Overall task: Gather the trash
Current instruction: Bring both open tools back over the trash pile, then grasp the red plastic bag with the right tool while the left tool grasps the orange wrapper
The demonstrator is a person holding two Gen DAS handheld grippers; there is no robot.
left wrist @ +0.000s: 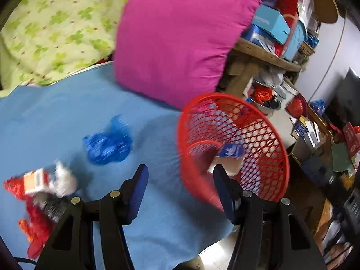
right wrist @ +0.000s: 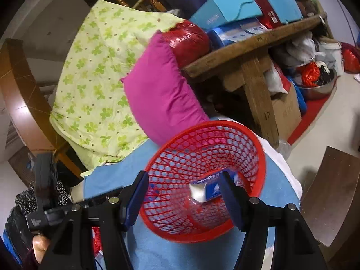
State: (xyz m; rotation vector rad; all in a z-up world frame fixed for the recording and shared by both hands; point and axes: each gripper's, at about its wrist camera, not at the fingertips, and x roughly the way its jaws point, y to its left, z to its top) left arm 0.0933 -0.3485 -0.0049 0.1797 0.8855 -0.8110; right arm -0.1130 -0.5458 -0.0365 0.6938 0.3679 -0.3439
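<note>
A red mesh basket (left wrist: 265, 135) stands on the blue sheet (left wrist: 56, 121) at the bed's right edge, with a blue-and-white carton (left wrist: 231, 150) inside it. My left gripper (left wrist: 180, 175) is open and empty, just left of the basket. A crumpled blue plastic bag (left wrist: 108, 144) lies on the sheet ahead. A red-and-white packet with white wrapping (left wrist: 45, 182) and red plastic (left wrist: 36, 225) lie at the left. In the right wrist view my right gripper (right wrist: 183, 185) is open over the basket (right wrist: 180, 231), with the carton (right wrist: 209, 186) between its fingers.
A magenta pillow (left wrist: 175, 42) and a green clover-print quilt (left wrist: 56, 22) lie behind. A cluttered wooden table (right wrist: 247, 47) with boxes stands right of the bed. The other hand-held gripper (right wrist: 45, 191) shows at the left of the right wrist view.
</note>
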